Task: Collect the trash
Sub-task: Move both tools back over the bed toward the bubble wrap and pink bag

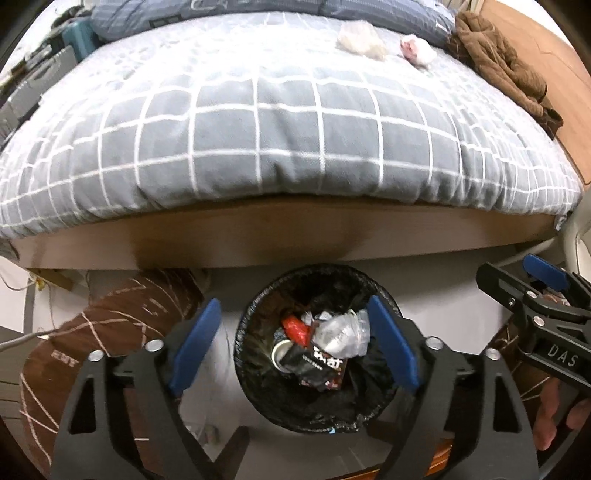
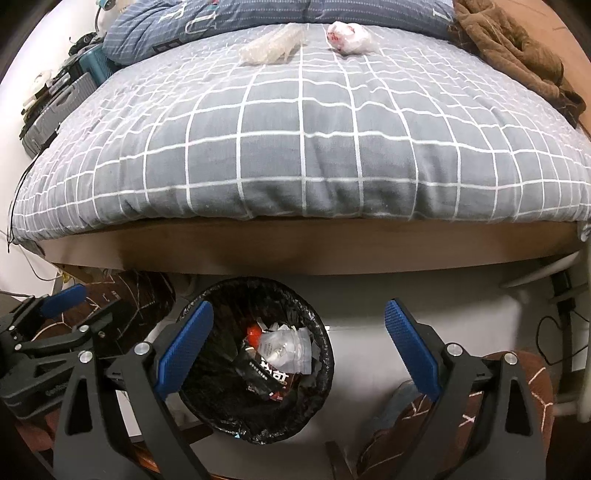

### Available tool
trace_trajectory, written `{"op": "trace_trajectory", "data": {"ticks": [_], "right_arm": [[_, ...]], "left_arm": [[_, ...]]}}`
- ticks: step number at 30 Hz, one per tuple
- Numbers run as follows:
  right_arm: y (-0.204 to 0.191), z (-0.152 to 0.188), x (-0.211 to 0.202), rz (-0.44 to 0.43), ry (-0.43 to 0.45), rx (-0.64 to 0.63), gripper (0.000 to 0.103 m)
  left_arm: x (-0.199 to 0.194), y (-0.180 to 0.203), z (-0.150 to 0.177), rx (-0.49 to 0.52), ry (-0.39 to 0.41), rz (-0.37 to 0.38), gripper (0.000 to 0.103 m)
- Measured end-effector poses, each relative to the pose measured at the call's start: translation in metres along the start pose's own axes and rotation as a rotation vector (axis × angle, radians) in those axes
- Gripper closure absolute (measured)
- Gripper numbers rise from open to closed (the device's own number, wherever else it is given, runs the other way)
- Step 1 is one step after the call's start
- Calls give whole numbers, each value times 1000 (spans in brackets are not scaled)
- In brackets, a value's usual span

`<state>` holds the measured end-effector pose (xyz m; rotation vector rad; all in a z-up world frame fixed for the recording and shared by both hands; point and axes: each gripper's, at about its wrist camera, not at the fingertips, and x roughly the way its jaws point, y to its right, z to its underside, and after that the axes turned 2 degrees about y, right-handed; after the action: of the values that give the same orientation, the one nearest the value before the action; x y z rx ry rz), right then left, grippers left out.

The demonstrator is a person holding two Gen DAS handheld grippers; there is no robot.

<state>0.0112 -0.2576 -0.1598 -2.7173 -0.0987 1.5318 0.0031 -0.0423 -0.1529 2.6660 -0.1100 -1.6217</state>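
A round bin with a black liner (image 1: 258,314) (image 2: 207,299) stands on the floor by the bed and holds wrappers and crumpled plastic (image 1: 343,332) (image 2: 284,347). My left gripper (image 1: 295,345) is open and empty right above the bin. My right gripper (image 2: 299,349) is open and empty, above the bin's right side; it also shows in the left wrist view (image 1: 532,295). Far back on the bed lie a clear crumpled plastic bag (image 1: 360,38) (image 2: 271,46) and a white wad with red print (image 1: 417,50) (image 2: 349,37).
The bed has a grey checked duvet (image 1: 288,129) (image 2: 303,140) and a wooden frame (image 2: 295,247). Brown clothing (image 1: 506,62) (image 2: 517,48) lies at its back right, blue pillows (image 2: 177,26) at the head. Brown patterned trouser legs (image 1: 110,332) (image 2: 509,406) flank the bin. A suitcase (image 2: 55,107) stands left.
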Motion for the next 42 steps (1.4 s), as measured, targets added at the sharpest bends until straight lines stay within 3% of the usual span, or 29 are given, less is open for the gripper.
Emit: {"op": "trace_trajectory", "data": {"ticks": [4,26,34,42], "right_arm": [[-2,-9,-10,0,32,-13,13],[25,-93,-50,50,196,-15,12],[39,-122,-52,57,229,6,12],[52,-154,-36,81,234,9,12]], "left_arm": [[-13,-6,-12,-4,47,-32,6],[-62,16,-120,13,210,-24,6],[-59,30,-156,31,235,-22,6],[-31,49,-194,61,226,-26,6]]}}
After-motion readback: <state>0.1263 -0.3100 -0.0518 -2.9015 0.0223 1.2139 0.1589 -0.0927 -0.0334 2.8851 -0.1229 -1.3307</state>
